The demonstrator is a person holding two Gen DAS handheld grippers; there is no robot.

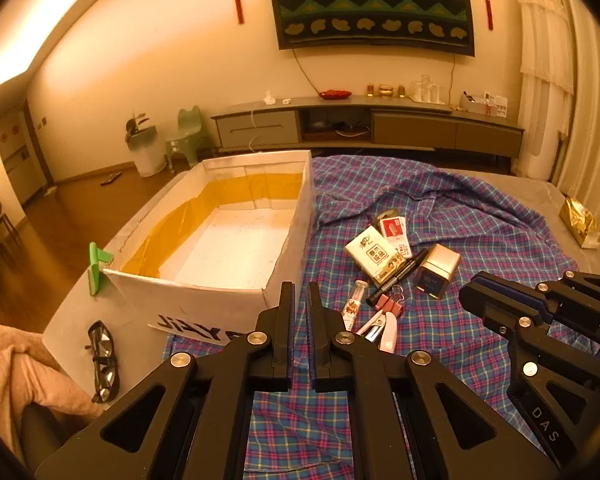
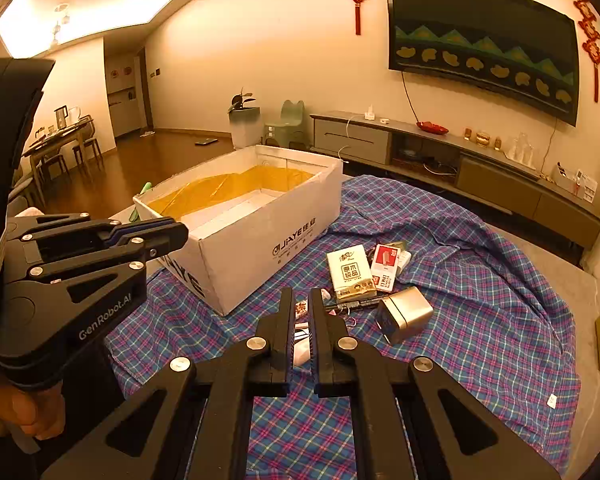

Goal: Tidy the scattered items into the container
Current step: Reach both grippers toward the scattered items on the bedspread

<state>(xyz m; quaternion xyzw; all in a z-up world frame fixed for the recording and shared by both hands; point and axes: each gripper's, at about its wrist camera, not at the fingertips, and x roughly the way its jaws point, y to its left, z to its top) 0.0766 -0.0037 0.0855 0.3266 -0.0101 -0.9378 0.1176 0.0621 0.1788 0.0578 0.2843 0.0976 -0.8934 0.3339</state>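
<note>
Scattered items (image 2: pixel 364 280) lie just ahead of right gripper (image 2: pixel 301 300), untouched.

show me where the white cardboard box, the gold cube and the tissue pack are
white cardboard box (image 2: pixel 256 256): right wrist view, printed side wall.
gold cube (image 2: pixel 410 306): right wrist view, top face.
tissue pack (image 1: pixel 374 252): left wrist view, printed front.

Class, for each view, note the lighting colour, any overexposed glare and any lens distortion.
Left wrist view: warm orange cast, ceiling light strip blown out, television bowed by the fisheye. Right wrist view: same cast, ceiling glare top left, dark vignette at the corners.
</note>
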